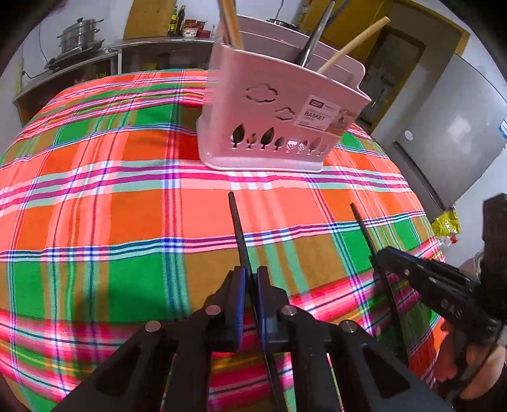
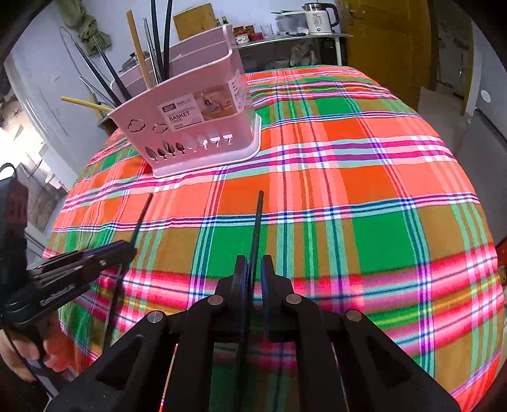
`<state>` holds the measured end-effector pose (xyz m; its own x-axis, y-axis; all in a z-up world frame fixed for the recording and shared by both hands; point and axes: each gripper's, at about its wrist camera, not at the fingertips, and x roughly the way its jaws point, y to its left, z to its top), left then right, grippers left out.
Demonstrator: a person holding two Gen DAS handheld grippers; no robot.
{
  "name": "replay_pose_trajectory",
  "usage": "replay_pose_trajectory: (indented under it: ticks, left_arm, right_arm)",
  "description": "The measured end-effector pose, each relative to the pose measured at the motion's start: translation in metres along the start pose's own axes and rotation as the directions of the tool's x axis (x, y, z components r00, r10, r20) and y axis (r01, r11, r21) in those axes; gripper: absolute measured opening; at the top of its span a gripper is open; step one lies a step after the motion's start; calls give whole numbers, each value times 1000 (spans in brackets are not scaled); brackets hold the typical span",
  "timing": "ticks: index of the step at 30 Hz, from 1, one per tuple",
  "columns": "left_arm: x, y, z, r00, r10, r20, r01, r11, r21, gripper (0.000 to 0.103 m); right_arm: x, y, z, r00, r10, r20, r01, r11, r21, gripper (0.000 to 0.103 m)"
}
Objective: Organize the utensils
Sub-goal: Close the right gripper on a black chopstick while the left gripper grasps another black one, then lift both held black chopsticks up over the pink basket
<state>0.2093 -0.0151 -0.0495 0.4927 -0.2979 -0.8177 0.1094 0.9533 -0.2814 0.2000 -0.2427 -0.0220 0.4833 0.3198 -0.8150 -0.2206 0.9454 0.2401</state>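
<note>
A pink utensil basket point(image 1: 275, 120) point(image 2: 196, 126) stands upright on the far part of the plaid-covered table point(image 1: 111, 206), with several chopsticks and utensils sticking out of it. In the left wrist view my left gripper point(image 1: 251, 272) is shut on a black chopstick point(image 1: 236, 218) that points toward the basket. My right gripper point(image 2: 254, 263) is shut on a second black chopstick point(image 2: 258, 218), also aimed at the basket. Each gripper shows in the other's view: the right gripper point(image 1: 377, 256) at the right, the left gripper point(image 2: 130, 248) at the left. A hand holds each.
The table edge drops away close to the basket's far side. Beyond it stand a steel counter with stacked pots point(image 1: 79, 35), jars and an electric kettle point(image 2: 320, 17), a grey fridge point(image 1: 453, 126) and a yellow door point(image 2: 380, 41). Bare plaid cloth point(image 2: 364, 190) lies between grippers and basket.
</note>
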Motion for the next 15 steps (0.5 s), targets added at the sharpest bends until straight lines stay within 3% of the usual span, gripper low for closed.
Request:
replay_pose_trajectory:
  ticks: [8,15]
  left_arm:
    - [7,3,16,999,13,-40,-14,1000,-12,8]
    - [13,-2,31,997,47,-63,-45,998,34,8]
  right_arm:
    - [16,6,17,998,-27,-49,25,999,-38,10]
    - [24,9,22,998,-33,-52,30,998,-57,7]
